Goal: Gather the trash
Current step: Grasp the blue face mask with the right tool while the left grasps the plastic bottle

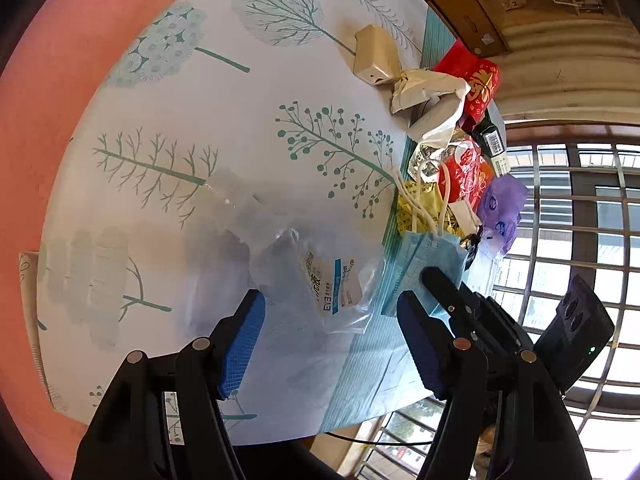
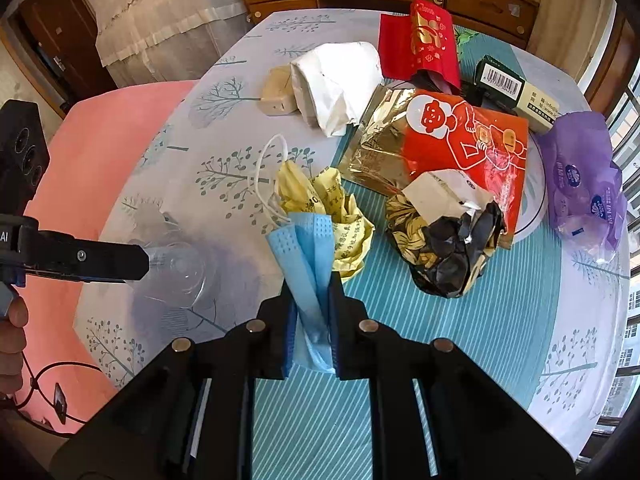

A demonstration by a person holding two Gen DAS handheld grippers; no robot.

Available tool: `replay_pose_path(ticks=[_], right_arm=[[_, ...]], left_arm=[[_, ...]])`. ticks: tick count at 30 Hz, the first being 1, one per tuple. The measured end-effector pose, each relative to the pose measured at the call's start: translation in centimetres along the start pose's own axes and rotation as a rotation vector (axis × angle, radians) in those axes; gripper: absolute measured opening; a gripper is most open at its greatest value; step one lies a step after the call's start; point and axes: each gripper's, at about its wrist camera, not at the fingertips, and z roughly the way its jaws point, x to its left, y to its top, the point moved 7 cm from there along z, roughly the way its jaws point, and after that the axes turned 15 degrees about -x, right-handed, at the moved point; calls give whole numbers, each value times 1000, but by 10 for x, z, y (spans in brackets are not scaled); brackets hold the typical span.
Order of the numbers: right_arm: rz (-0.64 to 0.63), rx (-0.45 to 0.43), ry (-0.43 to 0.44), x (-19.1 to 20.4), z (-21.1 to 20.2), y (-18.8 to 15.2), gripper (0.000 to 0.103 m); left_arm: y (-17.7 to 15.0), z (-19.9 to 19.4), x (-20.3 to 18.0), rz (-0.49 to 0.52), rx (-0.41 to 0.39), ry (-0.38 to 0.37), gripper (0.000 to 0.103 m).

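Right gripper (image 2: 312,320): I see both fingers pressed onto a folded blue face mask (image 2: 310,256), pinching its lower end; the mask stands up between them, its white ear loops trailing toward the far side.
Left gripper (image 1: 330,336): fingers spread wide, nothing between them; it hovers over a clear plastic bag (image 1: 320,276) lying on the counter (image 1: 240,120).
Blue face mask, left view: the same mask (image 1: 424,264) sits just right of the clear bag, with the right gripper's finger against it.
Yellow crumpled paper (image 2: 340,216): directly behind the mask, touching it.
Trash heap, right view: gold-and-red foil snack bag (image 2: 448,140), with a crumpled black-and-gold wrapper (image 2: 444,248) on its near edge; a red envelope (image 2: 420,40) and a white crumpled bag (image 2: 336,80) lie farther back.
Purple tissue pack (image 2: 584,176): at the right edge of the counter, apart from the heap.
Beige box (image 2: 276,92): touching the white bag's left side.
Dark barcode box (image 2: 516,88): behind the foil bag.
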Motion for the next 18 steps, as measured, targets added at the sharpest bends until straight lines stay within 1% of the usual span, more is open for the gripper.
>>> replay_pose_path(ticks=[4, 8, 11, 15, 17, 18], right_arm=[[18, 10, 19, 4, 0, -1, 10], [-6, 15, 62, 21, -2, -2, 10], [-33, 22, 87, 36, -3, -6, 10], [-37, 39, 102, 46, -1, -13, 10], [-34, 45, 99, 46, 0, -16, 10], [-30, 47, 97, 45, 1, -16, 10]], left_arm=[[3, 2, 0, -33, -4, -8, 70], [9, 2, 5, -75, -15, -21, 70], [16, 1, 10, -108, -33, -16, 69], [22, -1, 19, -132, -47, 7, 68], [23, 1, 22, -128, -45, 30, 63], [22, 3, 22, -114, -36, 44, 62]])
